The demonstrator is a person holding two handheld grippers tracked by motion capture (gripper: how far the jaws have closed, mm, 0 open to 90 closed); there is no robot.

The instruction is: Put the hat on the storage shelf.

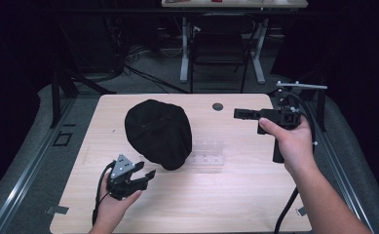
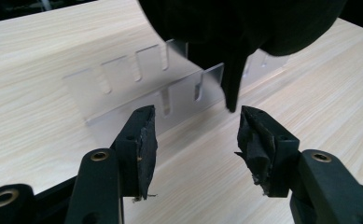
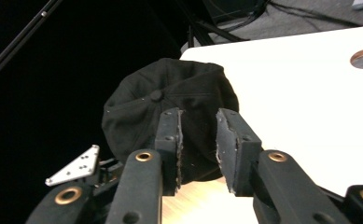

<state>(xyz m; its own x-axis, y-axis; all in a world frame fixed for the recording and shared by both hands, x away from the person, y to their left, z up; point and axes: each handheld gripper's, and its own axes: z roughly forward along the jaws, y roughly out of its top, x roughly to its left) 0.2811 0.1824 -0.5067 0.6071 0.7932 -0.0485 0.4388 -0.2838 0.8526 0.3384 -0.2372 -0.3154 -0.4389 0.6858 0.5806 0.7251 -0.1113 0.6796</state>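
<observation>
Though near left fingers (image 2: 139, 140), cap (image 1: 159, 132) untouched.

Both forearms are seen bare, no sleeves. The left gripper (image 1: 148, 174) is black, w/ a grey three-cornered plate (image 1: 123, 164) on top, dotted w/ small holes; a black cable (image 1: 98, 192) is looped behind it. The right gripper (image 1: 237, 113) is black too, w/ a handle and thick black cable (image 1: 285, 210). Jaws are faced w/ worn, frayed black pads (image 2: 147, 151); brass-ringed pivot screws (image 2: 99, 155) are set in the arms.
</observation>
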